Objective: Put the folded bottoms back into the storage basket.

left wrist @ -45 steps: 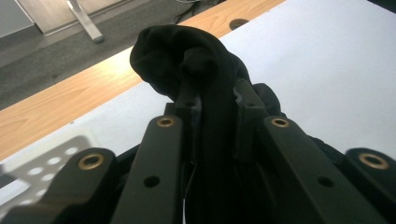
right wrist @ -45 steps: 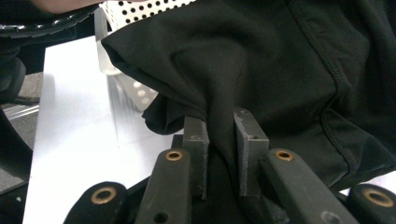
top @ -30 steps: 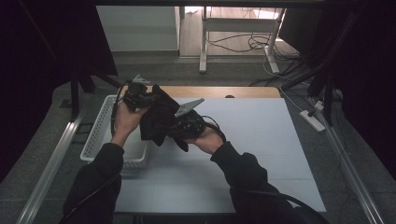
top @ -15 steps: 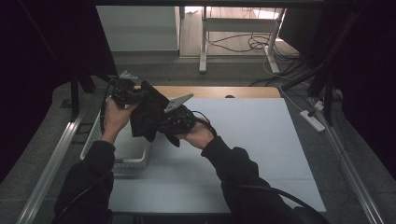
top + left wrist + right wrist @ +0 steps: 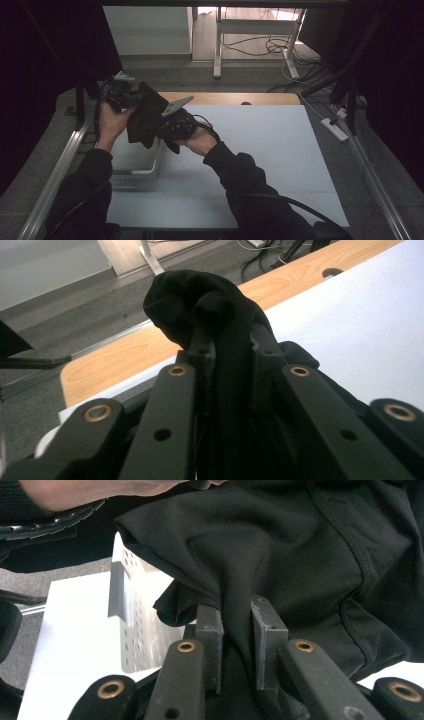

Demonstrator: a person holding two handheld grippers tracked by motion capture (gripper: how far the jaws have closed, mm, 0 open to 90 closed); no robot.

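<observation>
A black cloth (image 5: 146, 118) hangs bunched between the two grippers, above the white perforated basket (image 5: 131, 173) at the table's left. My left gripper (image 5: 131, 96) is shut on one part of the black cloth (image 5: 210, 315), which bulges past its jaws. My right gripper (image 5: 167, 122) is shut on another fold of the black cloth (image 5: 280, 550), pinched between its pads (image 5: 209, 630). In the right gripper view the basket (image 5: 131, 625) lies below the hanging cloth.
A white sheet (image 5: 260, 150) covers the table, with a wooden strip (image 5: 235, 98) along its far edge. A metal rail (image 5: 60, 165) runs along the left side. Cables and a power strip (image 5: 334, 129) lie on the floor at the right.
Both hands have carried the cloth leftward and a little farther from me, from over the table's middle-left to above the basket.
</observation>
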